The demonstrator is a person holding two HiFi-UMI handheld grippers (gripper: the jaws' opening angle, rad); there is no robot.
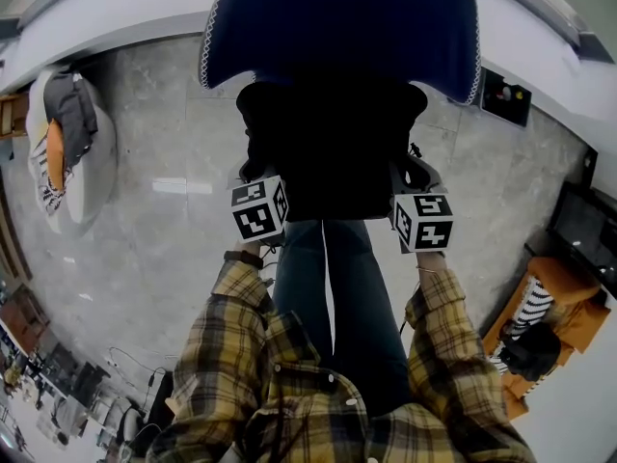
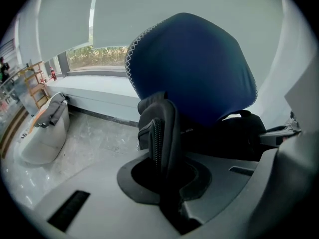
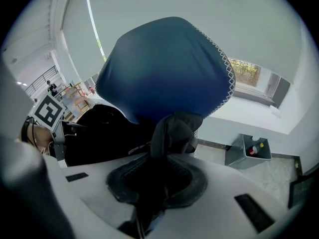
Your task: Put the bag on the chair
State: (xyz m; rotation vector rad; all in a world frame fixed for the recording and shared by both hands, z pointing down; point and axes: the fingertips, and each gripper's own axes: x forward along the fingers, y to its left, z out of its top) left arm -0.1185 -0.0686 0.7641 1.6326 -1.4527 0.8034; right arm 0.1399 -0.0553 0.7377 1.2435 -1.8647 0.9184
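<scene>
The black bag (image 1: 333, 152) rests on the seat of the chair, right against its blue backrest (image 1: 337, 27). My left gripper (image 1: 258, 183) is at the bag's left side and my right gripper (image 1: 413, 177) at its right side. In the left gripper view a ribbed black strap (image 2: 160, 143) runs down between the jaws, which are shut on it, with the blue backrest (image 2: 192, 68) just behind. In the right gripper view a black strap loop (image 3: 172, 133) also sits pinched between the jaws. The chair's seat is hidden under the bag.
A white tub chair (image 1: 72, 162) with clothes on it stands to the left on the grey marble floor (image 1: 164, 230). An orange seat (image 1: 545, 316) with dark items is at the right. A grey bin (image 3: 249, 151) stands by the window ledge.
</scene>
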